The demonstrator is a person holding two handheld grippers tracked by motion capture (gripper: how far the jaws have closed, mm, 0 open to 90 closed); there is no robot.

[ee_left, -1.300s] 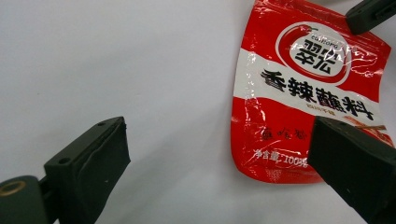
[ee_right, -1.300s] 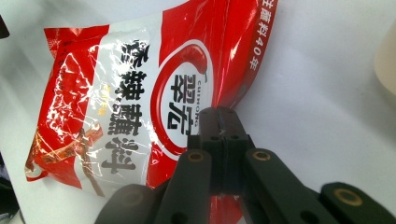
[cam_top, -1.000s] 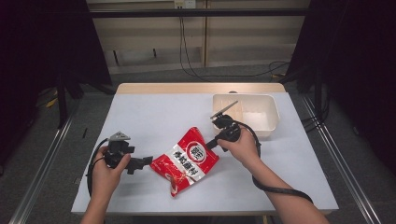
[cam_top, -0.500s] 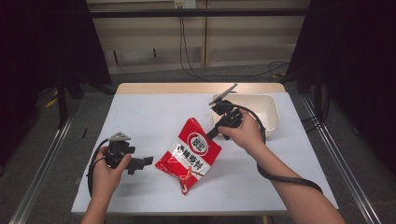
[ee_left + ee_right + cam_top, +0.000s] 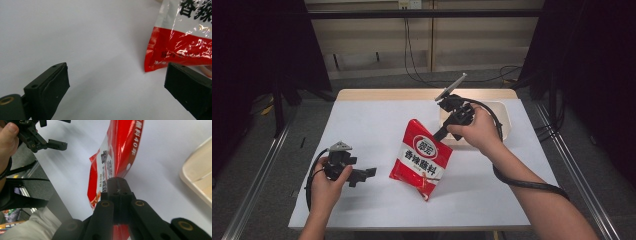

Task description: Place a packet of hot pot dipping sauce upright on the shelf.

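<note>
**Red seasoning pouch hangs from the right gripper above the table**

The shallow cream rectangular tray point(image 5: 504, 117) at the table's far right looks empty, though the hand hides part of it. The glossy red-and-white plastic pouch point(image 5: 422, 157) hangs above the white table point(image 5: 362, 120), long axis tilted, top corner up toward the tray, bottom corner near the front edge. The right gripper point(image 5: 443, 134) is clenched on that crinkled top edge. The left gripper point(image 5: 368, 173) rests released, jaws wide apart, beside the pouch.

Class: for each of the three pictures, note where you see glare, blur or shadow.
High view: evenly lit white table, dark surroundings. Left gripper view: glare streaks on the red packet; the near pads look soft. Right gripper view: bright sheen down the packet's fold, the tray blurred at the edge.
</note>
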